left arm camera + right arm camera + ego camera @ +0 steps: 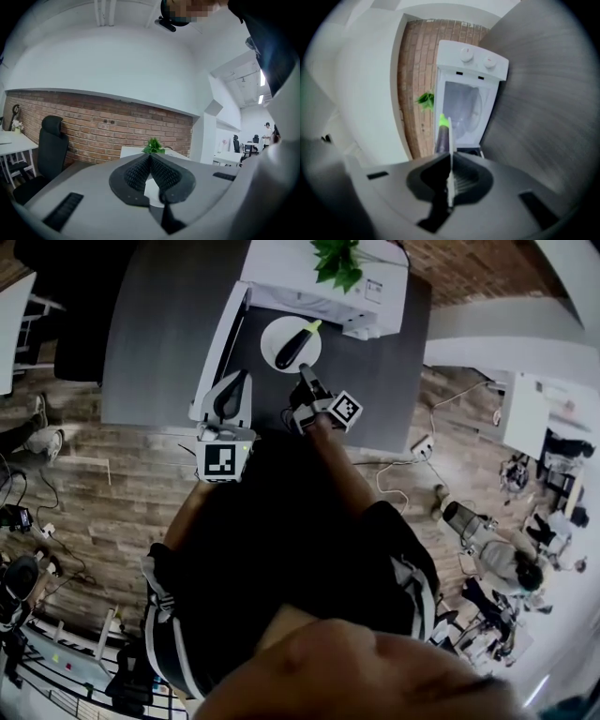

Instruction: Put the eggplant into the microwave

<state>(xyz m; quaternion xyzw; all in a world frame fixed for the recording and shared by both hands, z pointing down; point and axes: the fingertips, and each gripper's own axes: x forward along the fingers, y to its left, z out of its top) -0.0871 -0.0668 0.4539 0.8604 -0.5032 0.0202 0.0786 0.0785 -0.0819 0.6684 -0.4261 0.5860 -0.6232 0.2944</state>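
Pinching the round white plate point(272, 334) by its rim, your right gripper point(305, 373) holds up the long purple eggplant point(294, 346); your left gripper point(150, 157) has its fingers pressed together.

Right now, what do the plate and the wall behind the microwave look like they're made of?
Plate: probably glazed ceramic or melamine; smooth, plain white, with a thin rim.
Wall: exposed red brick, matte, with visible mortar joints.

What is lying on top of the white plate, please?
A dark eggplant with a green stem lies on the plate. The plate surface beneath it is covered. The right gripper clamps the near rim.
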